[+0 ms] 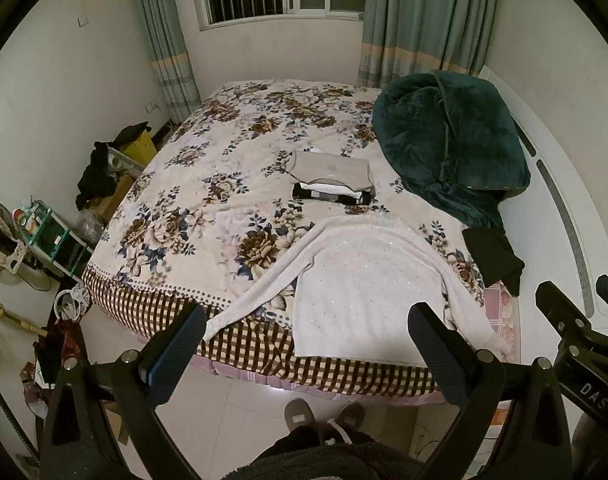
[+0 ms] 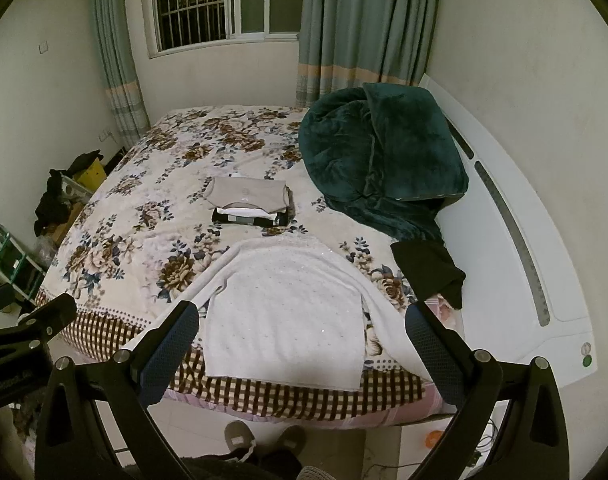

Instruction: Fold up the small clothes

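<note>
A white knit sweater (image 1: 364, 280) lies spread flat at the near edge of the bed, both sleeves out; it also shows in the right wrist view (image 2: 287, 320). Behind it sits a stack of folded clothes (image 1: 332, 178), beige on top, also in the right wrist view (image 2: 249, 200). A black garment (image 1: 492, 256) lies at the right, also in the right wrist view (image 2: 428, 268). My left gripper (image 1: 306, 324) is open and empty, above the bed's near edge. My right gripper (image 2: 301, 322) is open and empty, held over the sweater's hem.
The bed (image 1: 191, 216) has a floral cover with a checked border. A dark green blanket (image 1: 448, 140) is heaped at the right by the white headboard (image 1: 560, 208). Clutter and a shelf (image 1: 47, 236) stand on the floor at left. My shoes (image 1: 324, 416) stand by the bed.
</note>
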Available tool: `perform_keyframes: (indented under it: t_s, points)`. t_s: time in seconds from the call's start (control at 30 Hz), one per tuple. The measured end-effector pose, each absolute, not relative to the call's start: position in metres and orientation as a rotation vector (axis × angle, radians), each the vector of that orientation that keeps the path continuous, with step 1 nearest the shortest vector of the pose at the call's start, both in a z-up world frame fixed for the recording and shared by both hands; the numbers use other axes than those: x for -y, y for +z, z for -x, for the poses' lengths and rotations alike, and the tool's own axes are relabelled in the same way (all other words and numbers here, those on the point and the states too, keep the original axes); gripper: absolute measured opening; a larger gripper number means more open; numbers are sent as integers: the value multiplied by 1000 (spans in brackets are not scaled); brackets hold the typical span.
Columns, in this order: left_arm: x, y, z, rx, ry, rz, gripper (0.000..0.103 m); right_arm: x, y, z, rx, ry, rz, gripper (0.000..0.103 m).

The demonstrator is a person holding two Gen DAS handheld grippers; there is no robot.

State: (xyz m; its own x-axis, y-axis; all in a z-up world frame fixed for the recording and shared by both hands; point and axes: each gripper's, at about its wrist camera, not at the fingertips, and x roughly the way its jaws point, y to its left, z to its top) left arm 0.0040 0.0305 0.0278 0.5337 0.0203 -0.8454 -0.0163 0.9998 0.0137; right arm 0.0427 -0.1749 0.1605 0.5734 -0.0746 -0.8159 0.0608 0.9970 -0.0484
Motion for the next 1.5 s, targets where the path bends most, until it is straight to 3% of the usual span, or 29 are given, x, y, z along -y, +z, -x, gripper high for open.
perform_keyframes:
  t_s: [0.37,0.57,0.8,0.9,0.97,1.17,1.5]
  points:
    - [-31,31,-6,-1007,21,-2,103,167,164,-43,-956,-76,6,103]
    - [-24,2,-32,-993,57,-22,103,205,114,-64,-1049,-115,-155,103]
    - [11,-110,-85,-1072,61,-68,103,333,-47,-53,-1222,-455,-464,103]
    - [34,-173,-109,-1125,83,-114,103,394,-134,-33,-1265,-599,-607,88]
    - [51,-221,-125,-1159,110,-154,103,431,-192,-23,-1296,-677,-721,71]
    - [89,-327,-155,-1308,132,-230,103,526,-352,12,-1282,-846,-1099,71]
    - [125,-444,-197,-1393,118,-247,103,635,-495,53,-931,-1141,-1456,71]
